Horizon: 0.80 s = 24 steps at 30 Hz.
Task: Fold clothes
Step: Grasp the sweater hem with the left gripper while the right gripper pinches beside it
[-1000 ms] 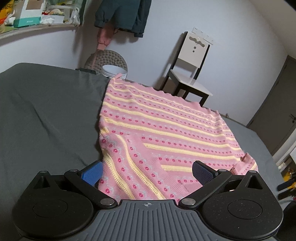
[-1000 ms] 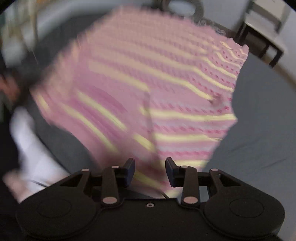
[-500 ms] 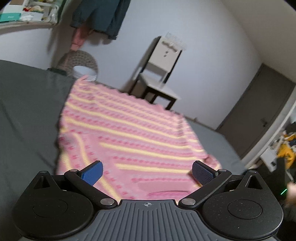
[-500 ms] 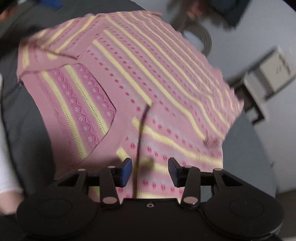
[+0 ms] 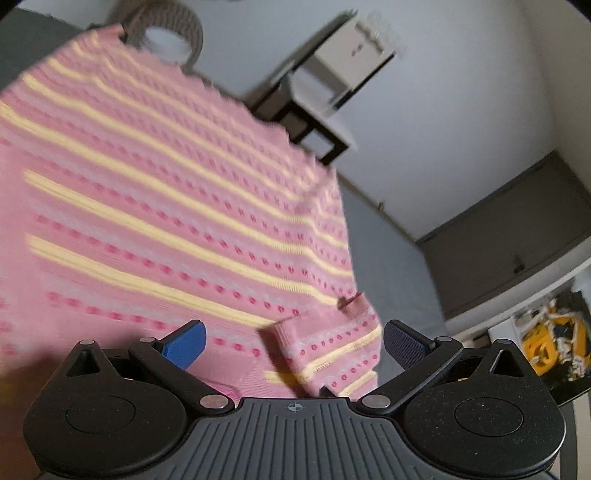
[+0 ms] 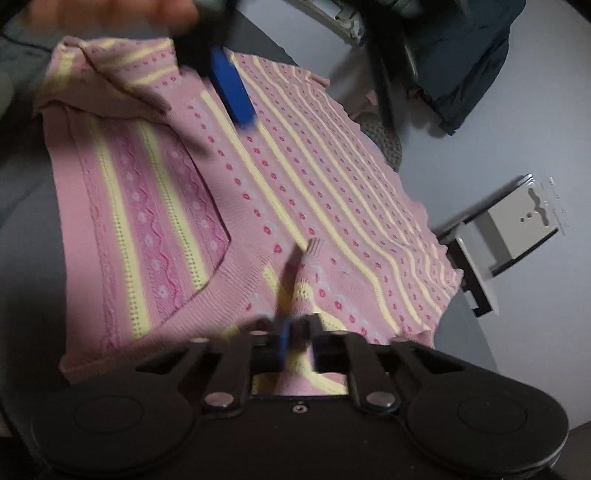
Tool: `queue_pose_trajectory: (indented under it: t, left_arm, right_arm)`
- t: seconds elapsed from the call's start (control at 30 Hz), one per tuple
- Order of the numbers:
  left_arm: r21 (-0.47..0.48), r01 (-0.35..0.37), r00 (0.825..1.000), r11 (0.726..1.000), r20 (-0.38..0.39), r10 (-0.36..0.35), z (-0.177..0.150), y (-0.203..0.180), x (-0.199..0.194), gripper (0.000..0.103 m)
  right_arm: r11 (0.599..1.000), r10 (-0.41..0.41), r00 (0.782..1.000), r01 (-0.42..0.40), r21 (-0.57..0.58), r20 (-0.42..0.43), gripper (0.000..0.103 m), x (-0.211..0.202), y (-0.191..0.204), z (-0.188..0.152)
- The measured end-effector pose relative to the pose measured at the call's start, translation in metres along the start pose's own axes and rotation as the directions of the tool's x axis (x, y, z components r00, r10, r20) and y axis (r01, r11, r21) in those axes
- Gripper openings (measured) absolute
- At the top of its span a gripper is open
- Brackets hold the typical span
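A pink knit sweater (image 5: 166,206) with yellow stripes lies spread on a dark grey cloth surface (image 5: 388,258). My left gripper (image 5: 295,345) is open and low over it, with a folded ribbed corner (image 5: 325,350) lying between its wide-apart fingers. In the right wrist view the sweater (image 6: 295,166) fills the middle, neckline to the left. My right gripper (image 6: 295,332) is shut on a raised pinch of the near edge, though the frame is blurred. One blue finger (image 6: 232,88) of the left gripper shows over the far shoulder, under a hand (image 6: 110,11).
A white chair (image 5: 354,74) stands by the wall beyond the surface, also in the right wrist view (image 6: 517,221). A grey door (image 5: 517,240) is at right, with a yellow object (image 5: 554,339) below it. A dark jacket (image 6: 469,62) hangs on the wall.
The right gripper's fingers have come together on the sweater's near edge. The left gripper has swung right and dropped close to the sweater's corner, staying open.
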<state>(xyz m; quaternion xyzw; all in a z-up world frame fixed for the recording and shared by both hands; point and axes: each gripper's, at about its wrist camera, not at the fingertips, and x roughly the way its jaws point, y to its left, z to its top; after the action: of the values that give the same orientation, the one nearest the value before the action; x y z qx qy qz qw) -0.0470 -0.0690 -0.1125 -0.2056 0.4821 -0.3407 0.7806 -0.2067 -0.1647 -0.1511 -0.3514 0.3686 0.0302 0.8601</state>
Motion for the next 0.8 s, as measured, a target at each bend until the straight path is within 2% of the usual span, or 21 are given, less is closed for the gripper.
queue_pose_trajectory:
  t: [0.07,0.17,0.27,0.33,0.4,0.5,0.57,0.6,0.67,0.73,0.77,0.8]
  left_arm:
    - [0.027,-0.033,0.999,0.999,-0.026,0.034,-0.001,-0.012,0.022,0.102]
    - [0.063,-0.045,0.998,0.997,-0.047,0.048,-0.004,-0.025,0.041,0.099]
    - [0.088,-0.038,0.997,0.995,-0.067,0.044,-0.007,-0.033,0.05,0.087]
    - [0.1,-0.062,0.995,0.993,-0.069,0.069,-0.01,-0.034,0.053,0.078]
    - [0.074,-0.067,0.996,0.995,-0.059,0.071,-0.01,-0.031,0.055,0.078]
    - [-0.012,-0.016,0.999,1.0,-0.031,0.015,-0.013,-0.023,0.054,0.075]
    - [-0.049,0.015,1.0,0.999,-0.013,-0.015,-0.017,-0.021,0.057,0.056]
    - [-0.059,0.022,1.0,0.998,-0.007,-0.023,-0.018,-0.02,0.061,0.043]
    - [-0.082,0.046,0.999,0.996,0.003,-0.046,-0.021,-0.019,0.066,0.03]
    - [-0.096,0.054,0.998,0.994,0.031,-0.051,-0.023,-0.019,0.067,0.008]
    - [-0.093,0.049,0.998,0.994,0.05,-0.045,-0.024,-0.02,0.066,0.003]
    - [-0.077,0.036,0.997,0.996,0.07,-0.03,-0.026,-0.021,0.063,0.003]
  right_arm:
    - [1.0,0.013,1.0,-0.013,0.026,0.008,0.005,0.0,-0.003,-0.002]
    - [0.998,0.023,0.998,-0.027,0.062,0.06,0.005,-0.01,-0.007,-0.003]
    - [0.996,0.026,0.995,-0.033,0.079,0.094,0.006,-0.018,-0.009,-0.004]
    - [0.995,0.031,0.994,-0.041,0.093,0.102,0.006,-0.022,-0.012,-0.004]
    - [0.993,0.033,0.992,-0.046,0.109,0.118,0.006,-0.028,-0.014,-0.004]
    - [0.99,0.03,0.99,-0.048,0.134,0.135,0.005,-0.035,-0.018,-0.005]
    - [0.988,0.033,0.991,-0.053,0.143,0.133,0.006,-0.038,-0.019,-0.005]
    - [0.988,0.037,0.991,-0.055,0.143,0.131,0.006,-0.039,-0.018,-0.005]
    - [0.989,0.044,0.991,-0.061,0.137,0.128,0.006,-0.039,-0.017,-0.004]
    - [0.99,0.056,0.99,-0.071,0.118,0.127,0.006,-0.041,-0.012,-0.003]
    - [0.991,0.061,0.99,-0.075,0.108,0.129,0.006,-0.04,-0.009,-0.003]
    - [0.992,0.066,0.989,-0.079,0.101,0.129,0.006,-0.039,-0.008,-0.003]
